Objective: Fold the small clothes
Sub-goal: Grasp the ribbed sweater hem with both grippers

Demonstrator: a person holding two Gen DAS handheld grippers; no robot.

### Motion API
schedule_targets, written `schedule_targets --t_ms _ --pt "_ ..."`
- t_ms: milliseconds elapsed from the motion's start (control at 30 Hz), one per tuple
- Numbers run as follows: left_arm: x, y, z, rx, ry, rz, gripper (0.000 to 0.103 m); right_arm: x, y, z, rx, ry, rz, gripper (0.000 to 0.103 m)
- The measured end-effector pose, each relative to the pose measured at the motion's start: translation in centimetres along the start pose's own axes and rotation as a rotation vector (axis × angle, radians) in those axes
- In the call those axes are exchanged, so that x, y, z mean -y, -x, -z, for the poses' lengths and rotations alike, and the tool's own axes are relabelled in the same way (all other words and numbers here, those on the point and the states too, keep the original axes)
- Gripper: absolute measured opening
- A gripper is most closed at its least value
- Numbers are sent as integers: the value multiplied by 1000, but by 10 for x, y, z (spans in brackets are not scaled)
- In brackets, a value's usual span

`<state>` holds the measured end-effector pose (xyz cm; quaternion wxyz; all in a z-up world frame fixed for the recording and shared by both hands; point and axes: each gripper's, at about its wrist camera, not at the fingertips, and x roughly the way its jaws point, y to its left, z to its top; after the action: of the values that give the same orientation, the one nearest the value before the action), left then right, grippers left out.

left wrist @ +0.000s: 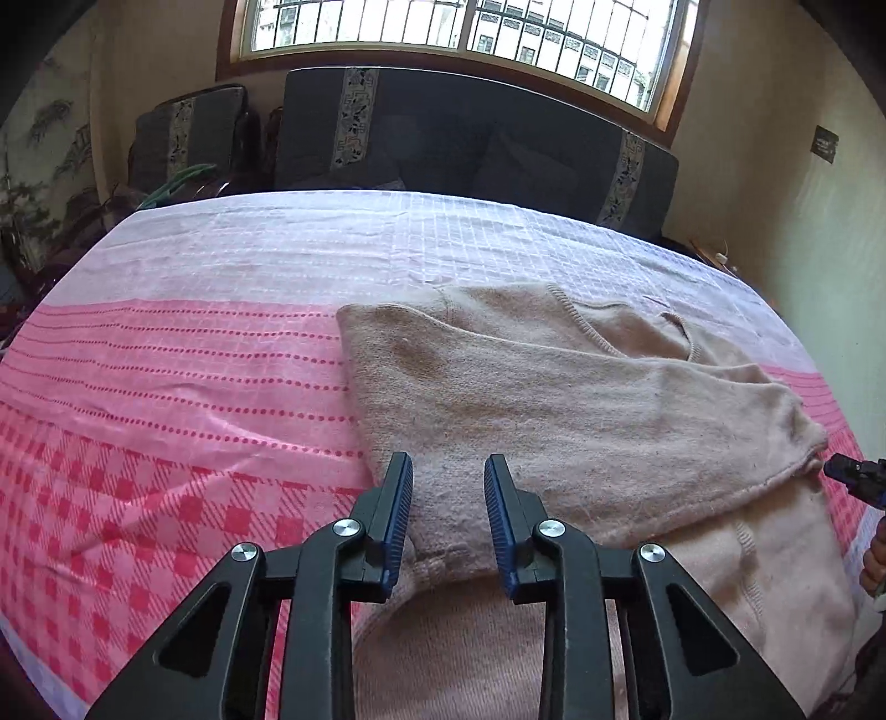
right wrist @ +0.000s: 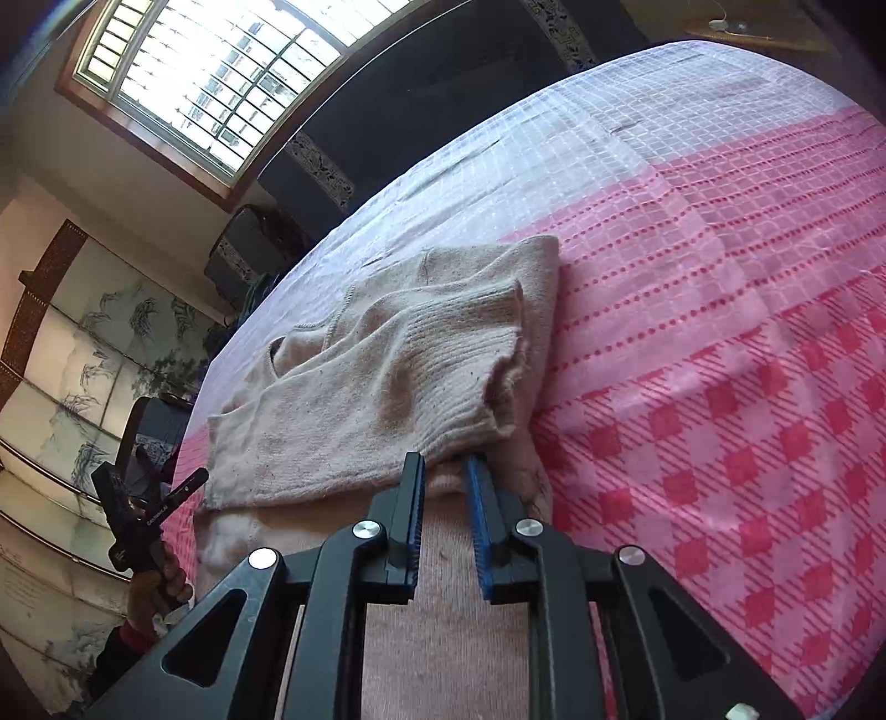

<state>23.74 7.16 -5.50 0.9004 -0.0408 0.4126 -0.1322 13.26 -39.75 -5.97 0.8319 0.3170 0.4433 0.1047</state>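
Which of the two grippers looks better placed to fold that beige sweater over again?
Probably the right gripper: its tips sit at the ribbed sleeve cuff folded across the sweater, jaws slightly apart and empty. The left gripper hovers open over flat knit, with no edge between its fingers.

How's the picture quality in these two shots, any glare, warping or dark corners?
Left wrist view: the window is blown out white, the bed cover bulges from fisheye warp, and the corners go black. Right wrist view: same glare at the window, horizon tilted, sweater sharp and evenly lit.
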Motion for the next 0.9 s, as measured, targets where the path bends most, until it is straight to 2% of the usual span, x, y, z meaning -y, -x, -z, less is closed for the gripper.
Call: schedule_targets --t_ms 67,133,167,233,400,500,600,700,900 --pt "-1 28 17 8 11 51 30 7 24 20 -18 9 -28 28" --pt "-2 57 42 2 21 115 39 15 44 44 -49 32 -49 36" --pt "-2 69 56 -10 18 134 47 16 54 58 -56 44 -52 42" --pt "-3 91 85 -29 16 160 49 19 70 83 -65 60 -42 48" --pt "-13 139 148 -43 25 202 49 23 93 136 -83 73 -39 48" --pt "-20 152 180 -67 37 193 49 25 97 157 -69 87 -35 47" --pt "-25 158 199 -108 76 247 49 24 99 171 -72 77 -82 48" --pt "-26 164 214 -99 77 273 49 20 96 181 -50 97 -120 48" --pt "-32 165 223 -104 172 395 49 17 91 189 -48 74 -204 46"
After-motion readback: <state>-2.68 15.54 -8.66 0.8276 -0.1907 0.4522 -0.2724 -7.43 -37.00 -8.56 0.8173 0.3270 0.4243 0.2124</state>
